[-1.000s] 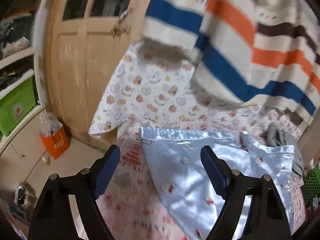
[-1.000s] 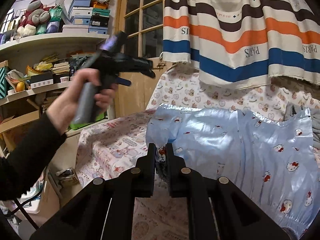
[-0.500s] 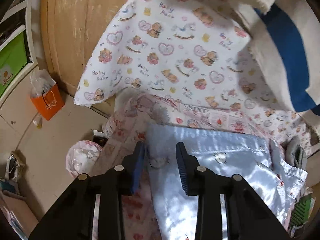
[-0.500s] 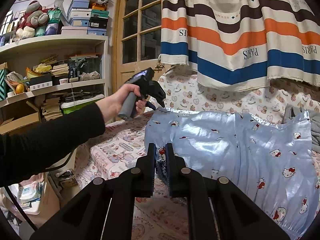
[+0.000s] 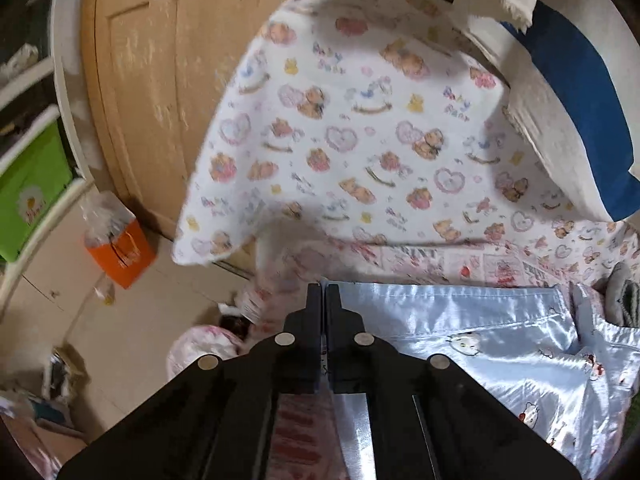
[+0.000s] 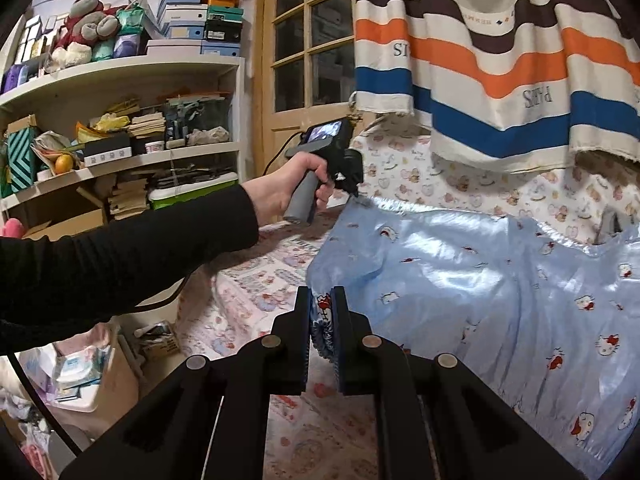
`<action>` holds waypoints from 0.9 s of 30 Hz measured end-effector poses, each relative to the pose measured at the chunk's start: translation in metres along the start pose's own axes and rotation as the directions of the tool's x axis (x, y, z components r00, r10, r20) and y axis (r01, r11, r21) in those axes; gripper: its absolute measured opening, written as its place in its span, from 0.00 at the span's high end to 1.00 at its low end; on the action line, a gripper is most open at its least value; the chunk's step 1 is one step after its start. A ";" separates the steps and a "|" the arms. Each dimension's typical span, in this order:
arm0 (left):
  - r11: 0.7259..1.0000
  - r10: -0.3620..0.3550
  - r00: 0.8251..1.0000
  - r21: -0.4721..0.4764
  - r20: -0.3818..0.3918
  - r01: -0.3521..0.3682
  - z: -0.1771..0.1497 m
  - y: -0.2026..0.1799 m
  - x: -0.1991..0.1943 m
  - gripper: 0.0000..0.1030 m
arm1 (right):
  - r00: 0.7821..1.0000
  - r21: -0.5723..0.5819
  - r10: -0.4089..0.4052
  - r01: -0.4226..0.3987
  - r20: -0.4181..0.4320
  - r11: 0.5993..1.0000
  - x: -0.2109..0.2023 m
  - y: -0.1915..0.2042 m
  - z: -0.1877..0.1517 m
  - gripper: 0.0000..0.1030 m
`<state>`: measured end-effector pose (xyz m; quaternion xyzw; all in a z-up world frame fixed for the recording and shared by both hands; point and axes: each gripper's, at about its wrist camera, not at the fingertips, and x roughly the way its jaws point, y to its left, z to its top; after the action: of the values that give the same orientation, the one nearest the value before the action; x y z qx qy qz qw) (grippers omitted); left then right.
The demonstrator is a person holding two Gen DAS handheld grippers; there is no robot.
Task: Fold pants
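Observation:
Light blue satin pants [image 6: 480, 280] with a cat print lie spread on the patterned bed cover [image 6: 256, 292]. My right gripper [image 6: 321, 300] is shut on the pants' near left edge, with bunched blue fabric showing between its pads. In the right wrist view a hand holds my left gripper [image 6: 354, 192] at the far left corner of the pants. The left wrist view has my left gripper [image 5: 324, 292] pointing down, its jaws pressed together on that corner of the pants [image 5: 460, 340].
A bear-print cloth [image 5: 360, 140] and a striped curtain [image 6: 500, 60] hang behind the bed. A wooden door [image 5: 152, 80] and cluttered shelves [image 6: 120, 152] stand on the left. An orange bag [image 5: 120, 252] sits on the floor. Grey clothing [image 5: 622, 296] lies at the far right.
My left gripper came down from the air onto the far left corner of the pants and its wide-open jaws closed there. The right gripper kept its hold and stayed put.

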<state>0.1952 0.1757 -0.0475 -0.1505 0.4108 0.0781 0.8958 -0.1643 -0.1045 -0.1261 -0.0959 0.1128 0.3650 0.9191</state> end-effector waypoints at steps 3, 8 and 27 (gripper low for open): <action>0.999 0.036 0.999 0.015 0.014 -0.036 0.006 0.007 -0.006 0.99 | 0.999 -0.002 0.054 -0.054 0.003 0.999 0.004 0.008 0.000 0.91; 0.999 0.052 0.999 -0.012 0.011 -0.052 0.011 0.029 -0.012 0.99 | 0.996 -0.019 0.086 -0.086 -0.007 0.996 0.013 0.024 -0.001 0.91; 0.995 0.061 0.997 -0.087 0.047 -0.057 0.029 0.070 -0.054 0.99 | 0.990 0.004 0.130 -0.130 0.058 0.991 0.011 0.036 0.008 0.91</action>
<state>0.1624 0.2504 -0.0027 -0.1743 0.3889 0.1257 0.8959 -0.1803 -0.0691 -0.1247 -0.0743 0.0935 0.4264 0.8966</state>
